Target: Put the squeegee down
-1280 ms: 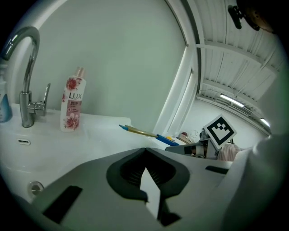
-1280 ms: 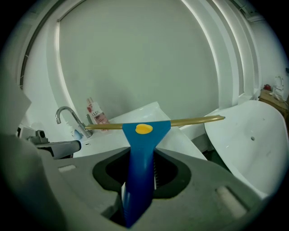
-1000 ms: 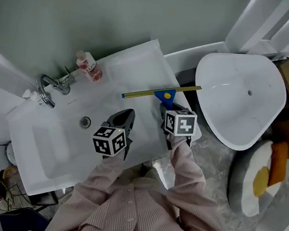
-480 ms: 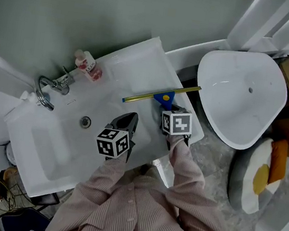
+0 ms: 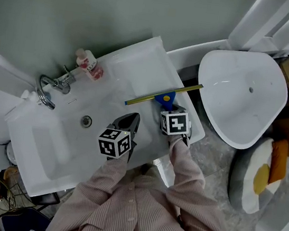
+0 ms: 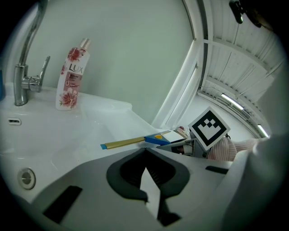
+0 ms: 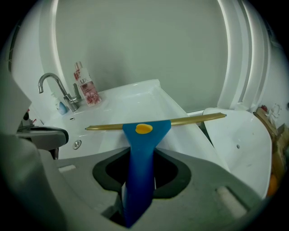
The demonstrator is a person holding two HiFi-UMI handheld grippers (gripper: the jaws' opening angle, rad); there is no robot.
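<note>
The squeegee [image 5: 164, 98] has a blue handle with a yellow dot and a long brass-coloured blade. Its blade lies crosswise low over the right end of the white sink counter [image 5: 141, 64]; whether it touches I cannot tell. My right gripper [image 5: 166, 109] is shut on the blue handle [image 7: 141, 153], which runs up between the jaws to the blade [image 7: 194, 119]. The left gripper view shows the squeegee [image 6: 135, 141] just ahead. My left gripper [image 5: 131, 118] hovers over the sink's front part, its jaws closed together with nothing between them [image 6: 151, 194].
A chrome tap [image 5: 50, 85] and a pink-labelled bottle [image 5: 89, 64] stand at the back of the sink, near the wall. The drain [image 5: 85, 121] lies left of my left gripper. A white bowl-shaped fixture [image 5: 243, 99] stands close on the right, past the counter's edge.
My right gripper has sunk a little toward the counter with the squeegee, and the blade's left end has dropped slightly. The left gripper has hardly moved.
</note>
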